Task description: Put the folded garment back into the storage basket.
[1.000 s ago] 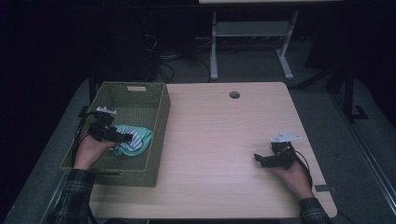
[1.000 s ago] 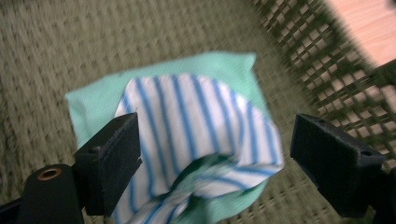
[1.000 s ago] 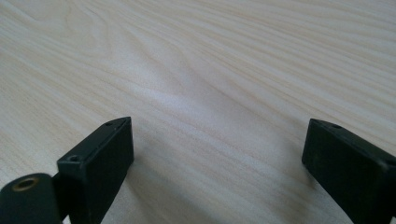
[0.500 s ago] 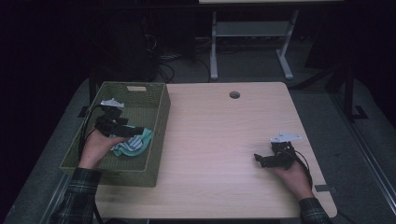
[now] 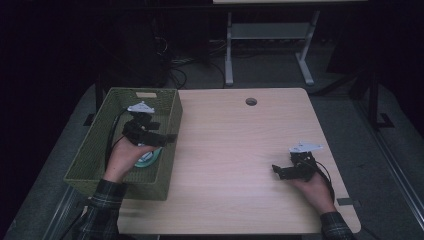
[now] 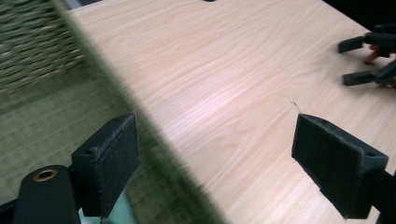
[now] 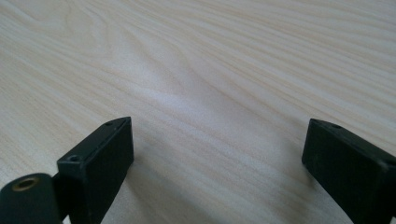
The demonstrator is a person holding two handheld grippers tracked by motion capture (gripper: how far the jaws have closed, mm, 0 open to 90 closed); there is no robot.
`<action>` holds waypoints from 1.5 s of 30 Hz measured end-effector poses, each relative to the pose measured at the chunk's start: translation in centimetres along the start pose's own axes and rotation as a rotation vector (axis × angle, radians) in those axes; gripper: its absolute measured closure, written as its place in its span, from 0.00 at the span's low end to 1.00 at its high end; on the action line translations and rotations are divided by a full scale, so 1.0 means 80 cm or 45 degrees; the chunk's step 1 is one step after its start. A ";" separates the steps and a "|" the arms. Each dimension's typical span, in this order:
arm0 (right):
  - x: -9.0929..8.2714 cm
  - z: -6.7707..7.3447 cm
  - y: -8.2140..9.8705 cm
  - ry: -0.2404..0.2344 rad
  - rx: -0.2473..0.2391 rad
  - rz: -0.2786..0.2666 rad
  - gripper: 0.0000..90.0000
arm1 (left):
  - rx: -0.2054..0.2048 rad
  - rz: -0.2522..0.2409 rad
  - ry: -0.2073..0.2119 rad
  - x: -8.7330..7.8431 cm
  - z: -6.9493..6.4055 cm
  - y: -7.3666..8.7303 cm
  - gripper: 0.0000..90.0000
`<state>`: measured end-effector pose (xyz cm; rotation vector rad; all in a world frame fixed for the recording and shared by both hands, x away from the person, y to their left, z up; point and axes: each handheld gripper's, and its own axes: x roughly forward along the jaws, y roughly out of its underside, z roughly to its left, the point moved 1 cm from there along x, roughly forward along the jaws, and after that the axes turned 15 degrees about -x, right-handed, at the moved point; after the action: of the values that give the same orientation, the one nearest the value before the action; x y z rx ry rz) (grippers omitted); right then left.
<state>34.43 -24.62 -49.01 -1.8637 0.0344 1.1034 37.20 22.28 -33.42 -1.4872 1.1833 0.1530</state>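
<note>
**Jaws wide over the basket rim, cloth below: line up before you dip**

Your left gripper (image 5: 159,138) hangs above the right wall of the green woven basket (image 5: 90,150), jaws spread wide and holding nothing. In the left gripper view the basket's rim cuts diagonally between the two black jaws, one over the basket floor, the other out over the light wooden table (image 5: 240,150). That's the thing to fix: as it stands, a straight drop looks likely to put one jaw on the rim.

The mint-and-white cloth (image 5: 148,156) lies bunched on the basket floor close to the near right wall, just under your left hand (image 5: 125,155). A sliver of it peeks at the bottom of the left gripper view (image 6: 119,212), beneath the inner jaw.

So, my read: bring the gripper back toward you and inward, until both jaws sit clear inside the wall. Tip the nose down so you look onto the cloth, not across the table. Go for a raised fold rather than the flat edge; soft fabric probably slips from a shallow pinch, so let the jaws sink around the bunch before closing. Lift straight up and watch the trailing cable against the weave.

Your right gripper (image 5: 281,171) rests low on the table at the near right, jaws spread too, nothing between them, well apart from the basket. Keep it parked there; if the basket starts to skate, that hand is your brace.
</note>
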 end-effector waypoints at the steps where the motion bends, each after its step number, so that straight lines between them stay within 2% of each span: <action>1: 0.000 0.000 0.000 0.000 0.000 0.000 0.09 | 0.007 -0.002 0.010 0.004 -0.007 -0.001 0.16; 7: 0.000 0.000 0.000 0.000 0.001 0.000 0.09 | 0.050 0.004 0.060 0.024 -0.037 -0.005 0.16; 12: 0.000 0.000 0.000 -0.001 -0.002 -0.001 0.09 | 0.072 0.005 0.095 0.039 -0.056 -0.004 0.16; 16: 0.000 0.000 0.000 -0.001 0.000 0.000 0.09 | 0.108 0.026 0.119 0.057 -0.075 0.002 0.16; 19: 0.000 0.000 0.000 -0.001 -0.001 0.001 0.09 | 0.115 0.030 0.136 0.070 -0.087 0.008 0.16; 27: 0.000 0.000 0.000 -0.001 -0.001 0.001 0.09 | 0.159 0.067 0.152 0.103 -0.112 0.027 0.16; 34: 0.000 0.000 0.000 -0.001 -0.002 0.001 0.09 | 0.202 0.114 0.141 0.131 -0.122 0.049 0.16; 40: 0.000 0.000 0.000 -0.002 0.000 0.002 0.09 | 0.221 0.143 0.129 0.154 -0.122 0.066 0.16; 45: 0.000 0.000 0.000 -0.002 -0.001 0.002 0.09 | 0.238 0.159 0.090 0.173 -0.117 0.081 0.16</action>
<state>34.42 -24.61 -49.00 -1.8634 0.0344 1.1060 34.45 8.10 -44.01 -1.2647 1.3113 0.0727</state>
